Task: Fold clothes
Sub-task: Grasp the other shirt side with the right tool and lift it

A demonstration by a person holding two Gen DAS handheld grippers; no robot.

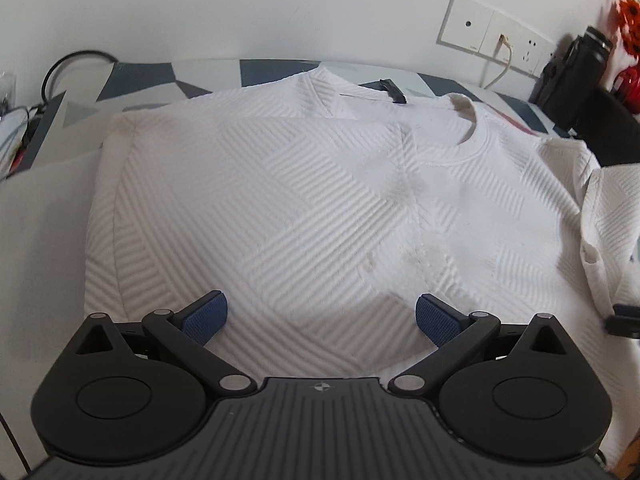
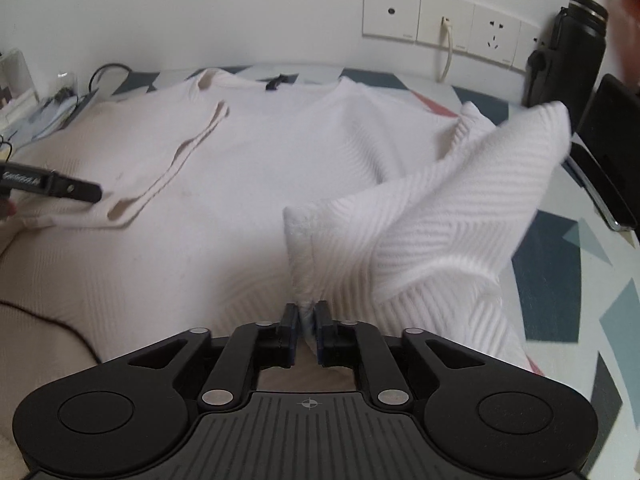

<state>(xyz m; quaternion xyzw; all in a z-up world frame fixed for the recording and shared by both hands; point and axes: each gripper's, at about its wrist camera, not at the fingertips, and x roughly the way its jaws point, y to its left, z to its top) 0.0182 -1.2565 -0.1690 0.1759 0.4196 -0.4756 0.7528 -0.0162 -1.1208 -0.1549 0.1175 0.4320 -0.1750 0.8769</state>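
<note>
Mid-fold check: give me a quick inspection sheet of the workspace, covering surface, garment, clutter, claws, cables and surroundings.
Surface: table cover with a geometric blue and grey print.
Job's things: white ribbed sweater lies flat, one side already folded in; its sleeve is lifted.
Clutter: black bottle, dark flat device, red flowers.
Claws: left claw open over the sweater; right claw pinches the sleeve.
Cables: white cable in the wall sockets; black cable far left.
Surroundings: white wall.
</note>
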